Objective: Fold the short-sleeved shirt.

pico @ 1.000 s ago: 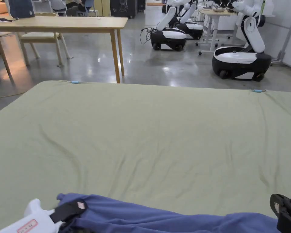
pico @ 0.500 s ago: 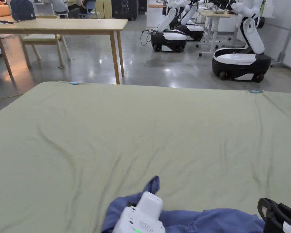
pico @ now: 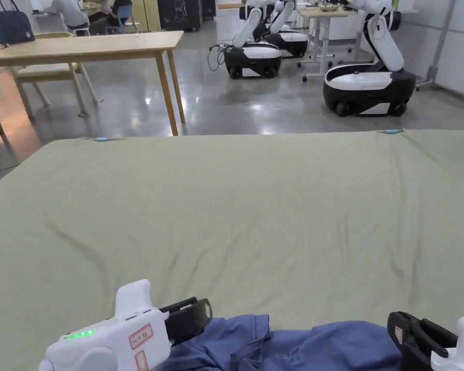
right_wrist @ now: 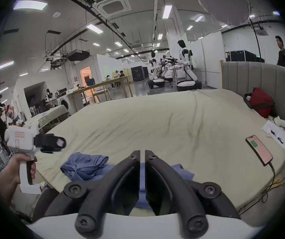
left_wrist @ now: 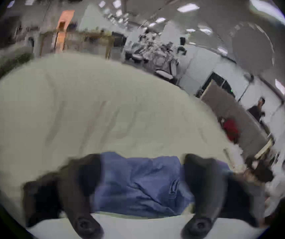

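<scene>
Your left claw [pico: 197,311] has swung back out to the left of the blue shirt [pico: 294,345] after crossing toward its middle half a second ago. It now hovers open above the bed [pico: 255,212], and the shirt's bunched left end has dropped flat.

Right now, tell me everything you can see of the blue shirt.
The blue shirt is a soft, wrinkled fabric, bunched in a crumpled heap at the near edge of the green bed sheet, not yet spread flat. One hemmed, sleeve-like end is folded up on its left side. The right gripper has its jaws closed on a fold of it. The left gripper hangs open beside its left end, the cloth lying between the spread jaws without being pinched.
</scene>
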